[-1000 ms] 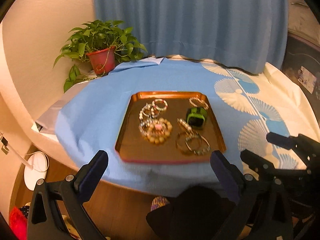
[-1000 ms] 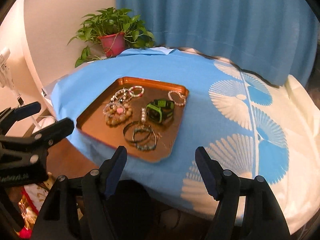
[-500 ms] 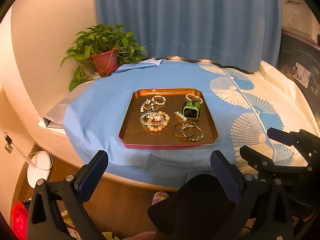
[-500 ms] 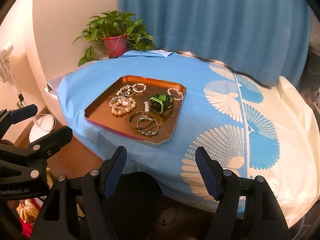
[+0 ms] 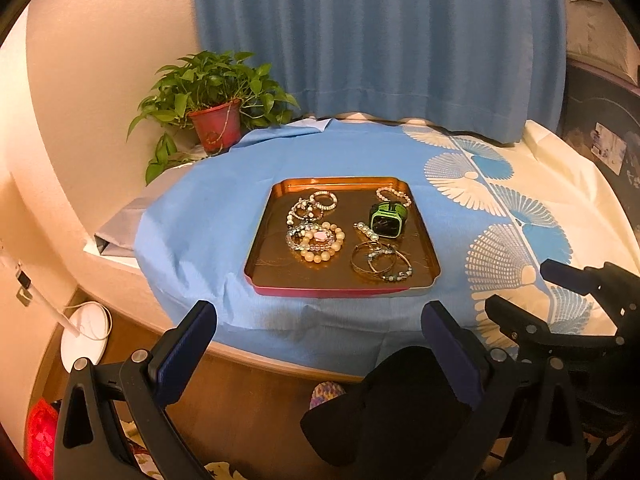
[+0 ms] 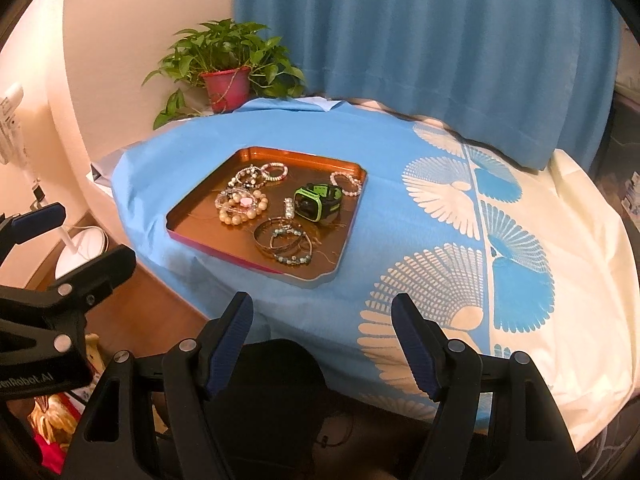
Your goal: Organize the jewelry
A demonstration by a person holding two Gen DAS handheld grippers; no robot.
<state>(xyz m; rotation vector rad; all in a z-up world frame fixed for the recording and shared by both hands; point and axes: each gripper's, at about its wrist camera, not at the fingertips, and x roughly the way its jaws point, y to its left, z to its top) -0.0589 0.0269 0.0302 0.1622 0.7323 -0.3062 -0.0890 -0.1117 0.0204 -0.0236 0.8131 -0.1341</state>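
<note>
The tray sits on the blue-clothed counter, holding beaded bracelets, thin bangles and a green watch — nothing else. Light, slippery, tangle-prone pieces; pinch each by its rim. Both the left gripper and right gripper hang short of it, jaws spread, empty.

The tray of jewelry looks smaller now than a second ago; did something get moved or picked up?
Nothing was picked up. Both cameras backed away from the table, so the tray shows smaller and farther off. The green watch, beaded bracelets and bangles lie as before. The left gripper and right gripper stayed open and empty.
</note>
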